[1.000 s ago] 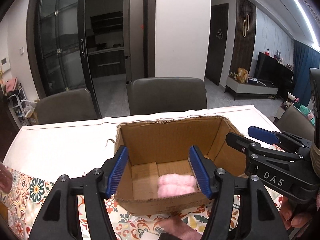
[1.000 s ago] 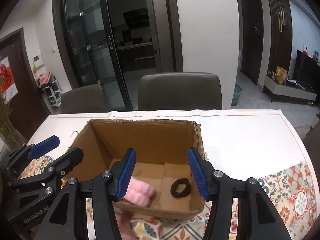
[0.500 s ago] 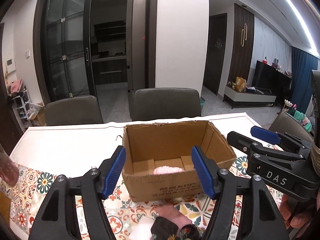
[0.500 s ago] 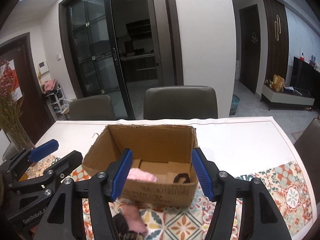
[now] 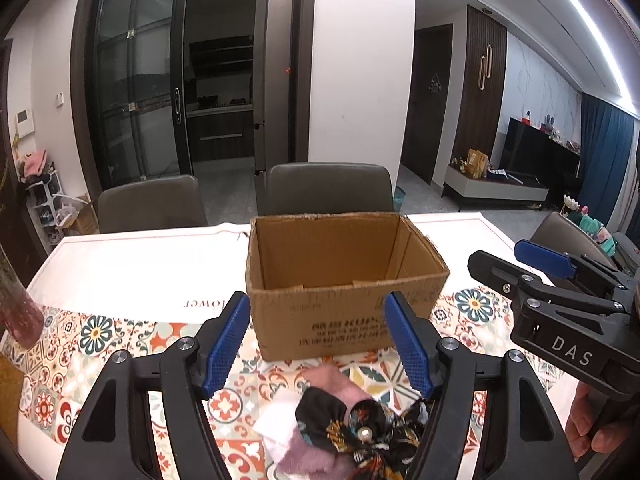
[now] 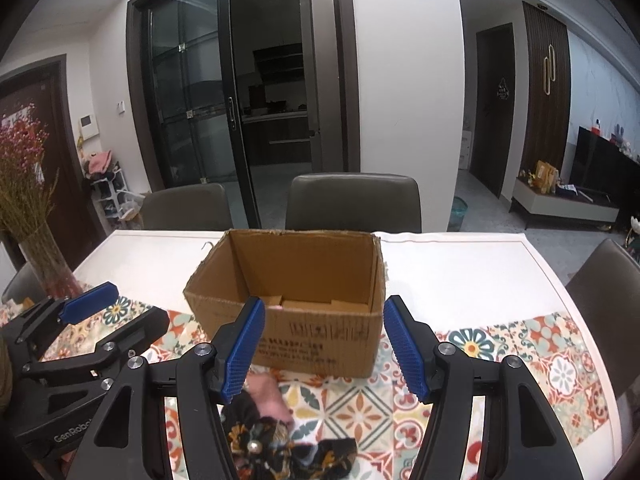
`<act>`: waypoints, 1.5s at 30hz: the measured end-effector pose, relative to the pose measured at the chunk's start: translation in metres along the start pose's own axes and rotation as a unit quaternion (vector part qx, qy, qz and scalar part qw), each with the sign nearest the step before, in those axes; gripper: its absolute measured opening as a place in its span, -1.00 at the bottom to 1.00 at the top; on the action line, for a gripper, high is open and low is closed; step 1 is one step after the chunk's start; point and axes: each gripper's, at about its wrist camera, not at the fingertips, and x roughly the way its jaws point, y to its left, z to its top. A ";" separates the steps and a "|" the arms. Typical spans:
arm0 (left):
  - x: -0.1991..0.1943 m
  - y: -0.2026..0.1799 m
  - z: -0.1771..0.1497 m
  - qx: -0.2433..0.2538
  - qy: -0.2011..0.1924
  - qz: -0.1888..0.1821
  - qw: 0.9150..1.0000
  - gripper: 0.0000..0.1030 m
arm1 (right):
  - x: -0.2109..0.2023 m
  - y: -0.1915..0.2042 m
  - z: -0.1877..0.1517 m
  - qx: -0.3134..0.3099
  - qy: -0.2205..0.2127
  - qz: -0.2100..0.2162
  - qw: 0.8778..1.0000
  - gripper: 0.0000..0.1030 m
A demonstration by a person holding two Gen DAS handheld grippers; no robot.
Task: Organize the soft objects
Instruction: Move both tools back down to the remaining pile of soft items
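Note:
An open cardboard box [image 5: 344, 292] [image 6: 304, 300] stands on the table ahead of both grippers. Its front wall hides what lies inside. Nearer than the box, a pink soft piece [image 5: 332, 380] [image 6: 268, 392] lies on the patterned cloth, with a white piece [image 5: 276, 420] beside it. A black floral fabric bow [image 5: 360, 428] [image 6: 272, 436] lies on top of them. My left gripper [image 5: 320, 344] hangs open above this pile with nothing between its blue pads. My right gripper [image 6: 324, 344] is open too and holds nothing, with the bow under its left finger.
A glass vase of dried flowers [image 6: 44, 256] stands at the table's left. Grey chairs [image 6: 352, 200] line the far side, and another chair [image 6: 608, 280] is at the right. A patterned runner [image 6: 540, 360] covers the near part of the white table.
Both grippers have drawn back from the box and risen a little. The box now looks smaller and its contents are hidden. The pile of soft things has come into view below.

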 end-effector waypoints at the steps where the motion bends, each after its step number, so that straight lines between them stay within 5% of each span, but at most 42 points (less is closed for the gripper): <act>1: -0.002 0.000 -0.003 0.001 0.002 0.000 1.000 0.34 | -0.002 0.000 -0.002 0.002 0.001 0.000 1.000 0.22; 23: -0.024 -0.016 -0.070 0.030 0.064 -0.016 0.997 0.34 | -0.027 -0.016 -0.087 0.087 0.073 0.007 0.993 0.29; 45: -0.013 -0.012 -0.128 0.023 0.124 -0.067 0.990 0.31 | -0.007 -0.014 -0.165 0.157 0.175 0.042 0.971 0.29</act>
